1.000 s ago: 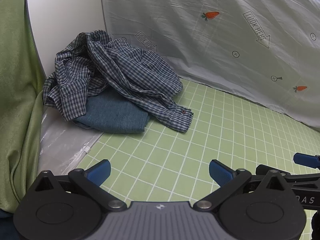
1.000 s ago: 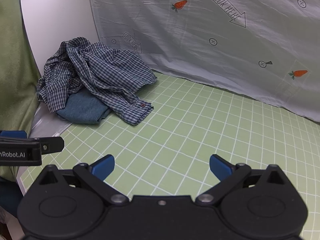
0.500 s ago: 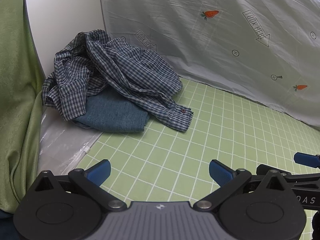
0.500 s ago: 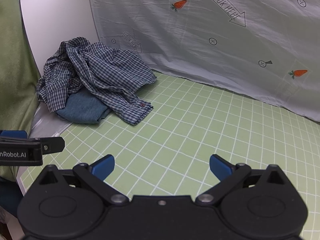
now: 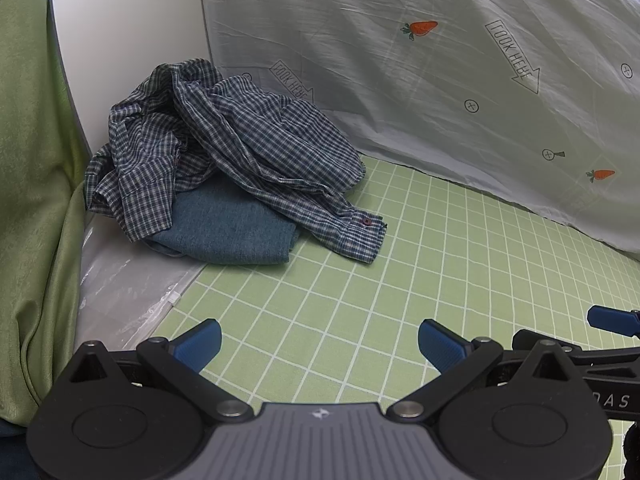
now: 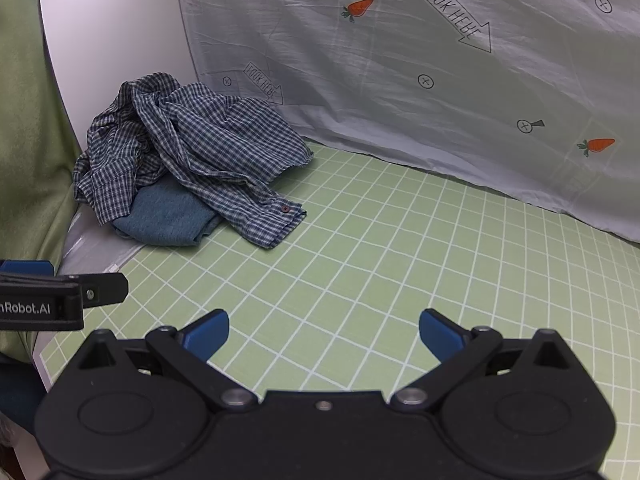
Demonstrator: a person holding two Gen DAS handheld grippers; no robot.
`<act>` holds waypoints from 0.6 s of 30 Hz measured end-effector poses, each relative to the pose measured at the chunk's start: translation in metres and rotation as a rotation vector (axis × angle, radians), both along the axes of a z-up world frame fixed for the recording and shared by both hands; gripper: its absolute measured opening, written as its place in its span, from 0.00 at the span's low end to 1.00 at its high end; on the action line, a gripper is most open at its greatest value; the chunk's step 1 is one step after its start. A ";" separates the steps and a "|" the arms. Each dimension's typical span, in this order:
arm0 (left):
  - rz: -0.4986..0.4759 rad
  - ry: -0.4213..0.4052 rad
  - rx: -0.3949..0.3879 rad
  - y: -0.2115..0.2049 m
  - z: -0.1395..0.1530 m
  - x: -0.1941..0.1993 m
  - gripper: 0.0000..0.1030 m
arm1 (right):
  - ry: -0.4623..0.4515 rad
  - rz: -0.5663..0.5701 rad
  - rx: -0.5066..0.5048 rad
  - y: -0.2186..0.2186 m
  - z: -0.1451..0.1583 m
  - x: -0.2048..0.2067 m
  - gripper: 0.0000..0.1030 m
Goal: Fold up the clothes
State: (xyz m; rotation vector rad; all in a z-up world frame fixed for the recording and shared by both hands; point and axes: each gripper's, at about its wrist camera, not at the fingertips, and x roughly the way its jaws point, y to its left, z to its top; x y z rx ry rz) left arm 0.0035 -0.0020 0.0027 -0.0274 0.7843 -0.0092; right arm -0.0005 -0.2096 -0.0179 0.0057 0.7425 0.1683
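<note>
1. Left wrist view: the left gripper (image 5: 319, 342) is hovering over the green grid mat (image 5: 400, 280) with its blue fingers (image 5: 198, 344) spread wide and nothing between them. The crumpled plaid shirt (image 5: 224, 152) is lying at the mat's far left corner, draped over a folded blue denim garment (image 5: 224, 228), with one cuff (image 5: 356, 232) trailing onto the mat. A clear plastic bag (image 5: 120, 292) is lying near the pile, at the mat's left edge. The carrot-print sheet (image 5: 440, 80) is hanging behind.

2. Right wrist view: the right gripper (image 6: 323, 332) is likewise holding its jaws apart and empty, well apart from the pile, with the left tool's body showing at the frame's left edge.

3. Judgement: folding is not yet starting; this looks like the reach for the first garment. The next move is calling for both tools to travel to the shirt, one pinching the loose cuff or a shoulder, then dragging it onto open mat to spread flat, without disturbing the denim underneath.
</note>
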 end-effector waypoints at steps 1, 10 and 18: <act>-0.001 -0.001 0.000 0.000 0.000 0.000 1.00 | 0.000 0.000 0.000 0.000 0.000 0.000 0.99; -0.004 0.000 0.001 0.000 -0.002 -0.001 1.00 | 0.003 -0.004 0.000 0.000 0.000 0.001 0.99; -0.004 0.003 0.000 0.001 -0.002 -0.001 1.00 | 0.006 -0.002 0.001 0.000 0.000 0.001 0.99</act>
